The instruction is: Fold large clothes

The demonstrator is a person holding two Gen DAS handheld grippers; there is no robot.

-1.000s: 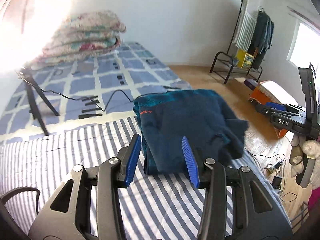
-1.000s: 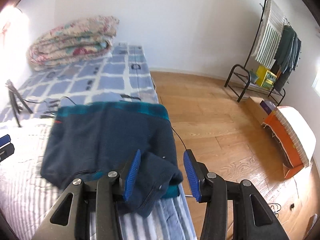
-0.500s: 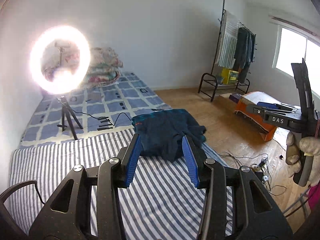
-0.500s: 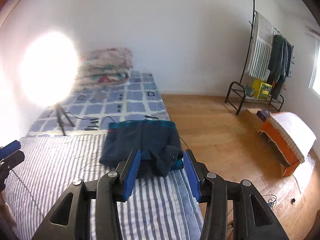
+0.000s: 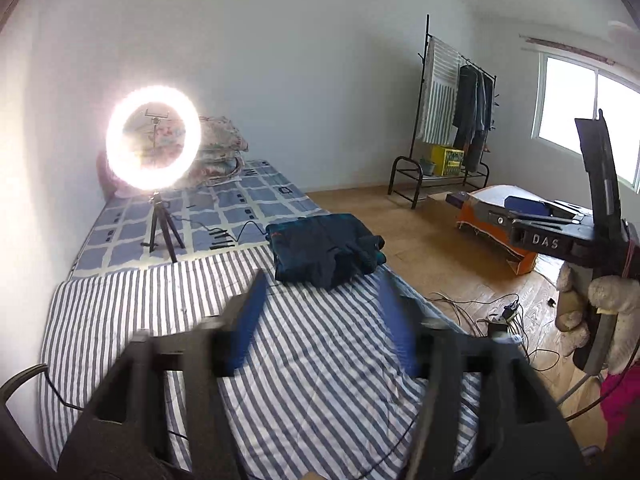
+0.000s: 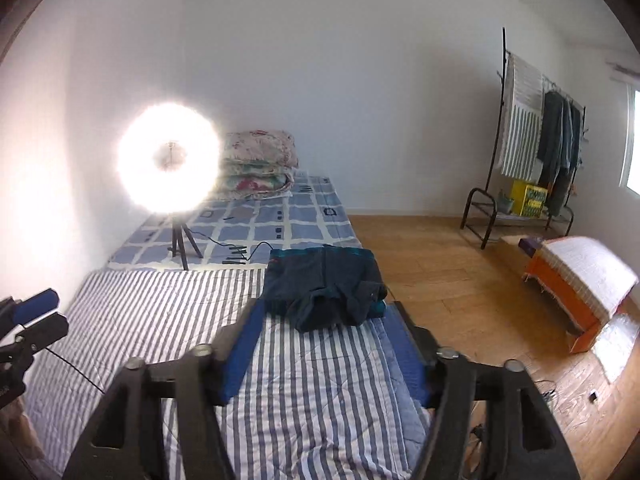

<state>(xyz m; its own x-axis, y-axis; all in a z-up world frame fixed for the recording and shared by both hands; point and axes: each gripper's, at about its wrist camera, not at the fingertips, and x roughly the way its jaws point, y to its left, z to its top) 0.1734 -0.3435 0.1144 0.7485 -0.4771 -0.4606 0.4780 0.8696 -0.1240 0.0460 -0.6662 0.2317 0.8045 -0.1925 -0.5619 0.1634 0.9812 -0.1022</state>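
A dark blue garment [image 5: 320, 248] lies folded in a loose pile on the striped sheet [image 5: 168, 312] near the bed's right edge; it also shows in the right wrist view [image 6: 324, 288]. My left gripper [image 5: 320, 312] is open and empty, held well back from the garment. My right gripper [image 6: 326, 338] is open and empty, also back from it, and it shows at the right of the left wrist view [image 5: 560, 236]. The left gripper shows at the left edge of the right wrist view [image 6: 36, 312].
A lit ring light [image 5: 154, 140] on a tripod stands on the checked sheet, its cable running toward the garment. Folded quilts [image 6: 260, 168] lie at the bed's head. A clothes rack [image 5: 456, 120], an orange box [image 6: 576, 280] and floor cables [image 5: 500, 308] are on the right.
Both grippers have pulled back and up from the garment, which now lies far ahead. Both jaws have opened wider. The garment stays where it lay.
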